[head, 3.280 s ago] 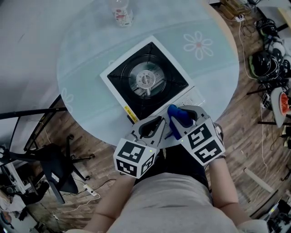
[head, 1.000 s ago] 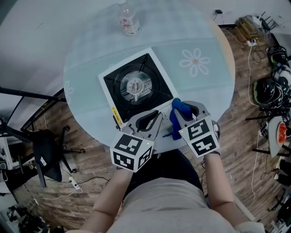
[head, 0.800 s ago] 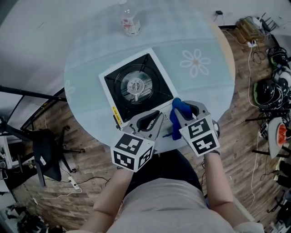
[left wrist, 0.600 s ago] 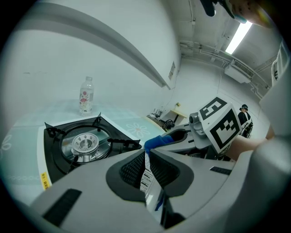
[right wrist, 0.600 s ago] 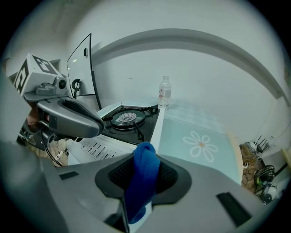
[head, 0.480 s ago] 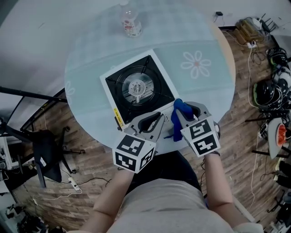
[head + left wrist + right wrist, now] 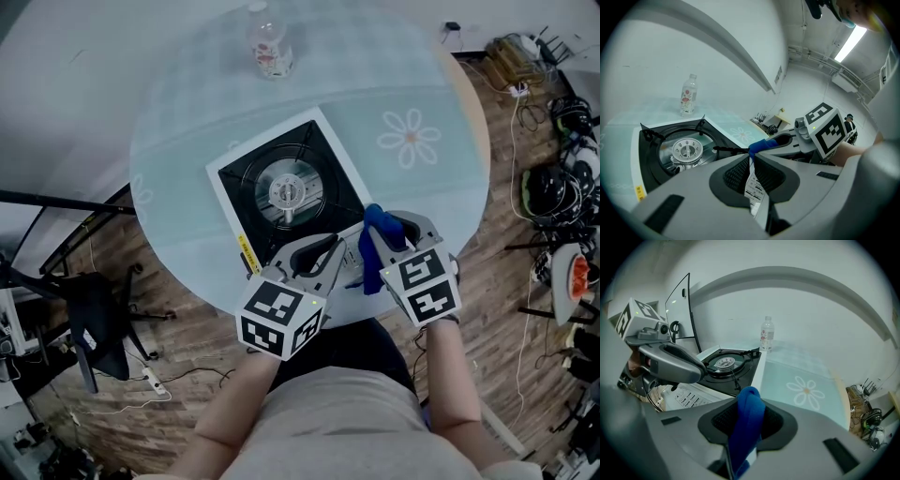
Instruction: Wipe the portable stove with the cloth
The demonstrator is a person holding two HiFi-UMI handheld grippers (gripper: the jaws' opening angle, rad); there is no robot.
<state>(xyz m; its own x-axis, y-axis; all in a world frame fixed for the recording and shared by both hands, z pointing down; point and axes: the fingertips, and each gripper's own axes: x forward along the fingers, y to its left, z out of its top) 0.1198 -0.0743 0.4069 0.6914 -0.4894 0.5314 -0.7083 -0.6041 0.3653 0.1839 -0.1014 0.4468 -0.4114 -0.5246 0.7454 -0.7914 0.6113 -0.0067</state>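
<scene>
Blue cloth [image 7: 749, 413], soft, light and floppy, sits pinched in the right gripper [image 7: 382, 228] right of centre frame, at the lower corner of the stove [image 7: 291, 192]. The left gripper [image 7: 333, 249], jaws pressed together, carries nothing. A bunched fold probably grips best mid-wad.

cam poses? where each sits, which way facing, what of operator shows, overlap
Head view: on head, steeply down on stove and table; forearms, torso show.
Left gripper view: rides left claw, shut on white tag, facing stove, bottle; right claw shows.
Right gripper view: rides right claw, shut on cloth, facing stove; left claw shows.
All share stove, bottle.
</scene>
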